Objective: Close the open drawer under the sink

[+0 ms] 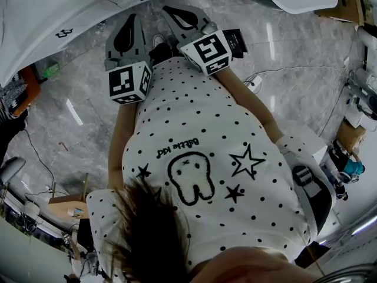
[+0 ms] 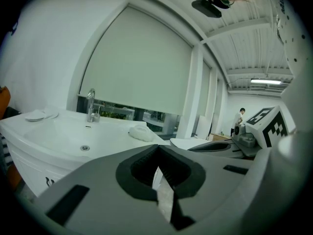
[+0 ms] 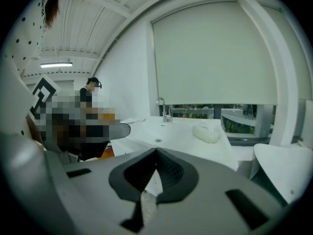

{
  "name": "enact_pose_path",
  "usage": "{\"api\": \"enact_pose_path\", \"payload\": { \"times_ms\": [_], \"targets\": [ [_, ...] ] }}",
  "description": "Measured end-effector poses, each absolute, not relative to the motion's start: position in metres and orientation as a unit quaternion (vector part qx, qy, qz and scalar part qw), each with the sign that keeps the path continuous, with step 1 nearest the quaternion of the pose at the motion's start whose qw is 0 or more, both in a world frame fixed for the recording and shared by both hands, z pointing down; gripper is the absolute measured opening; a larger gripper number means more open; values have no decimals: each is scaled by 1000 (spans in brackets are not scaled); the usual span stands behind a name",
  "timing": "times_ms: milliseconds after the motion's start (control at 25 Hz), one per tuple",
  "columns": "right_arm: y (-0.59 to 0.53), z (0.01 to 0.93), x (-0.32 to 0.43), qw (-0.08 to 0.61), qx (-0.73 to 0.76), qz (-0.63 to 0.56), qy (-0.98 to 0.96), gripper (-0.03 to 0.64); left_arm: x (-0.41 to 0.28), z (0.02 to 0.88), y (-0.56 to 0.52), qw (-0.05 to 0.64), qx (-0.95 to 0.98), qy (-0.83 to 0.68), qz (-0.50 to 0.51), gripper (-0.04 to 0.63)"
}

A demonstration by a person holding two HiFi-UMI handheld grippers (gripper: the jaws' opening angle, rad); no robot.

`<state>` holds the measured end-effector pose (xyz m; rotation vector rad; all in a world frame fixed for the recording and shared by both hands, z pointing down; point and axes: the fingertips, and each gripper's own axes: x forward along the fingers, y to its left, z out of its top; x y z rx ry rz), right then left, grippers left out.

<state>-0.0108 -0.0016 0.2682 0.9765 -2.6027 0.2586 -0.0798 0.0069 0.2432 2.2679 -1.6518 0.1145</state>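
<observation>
White sink (image 2: 73,136) lies at ten o'clock from my left gripper (image 2: 157,151), the nearer one. I can't make out the drawer beneath it. Its jaws and the right gripper (image 3: 156,153) jaws are closed and empty.

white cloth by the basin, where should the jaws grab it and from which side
Probably take the white cloth by its raised crumpled top, coming down from above on the near side: it lies as a loose mound on the sink top.
</observation>
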Motion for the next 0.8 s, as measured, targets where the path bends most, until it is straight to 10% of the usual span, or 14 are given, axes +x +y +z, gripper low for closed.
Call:
{"api": "enact_pose_path", "payload": {
  "times_ms": [800],
  "targets": [
    [3,270,-11,181,345,96,-916,14,-84,244,11,172,794,-582,36,5]
  ]
}}
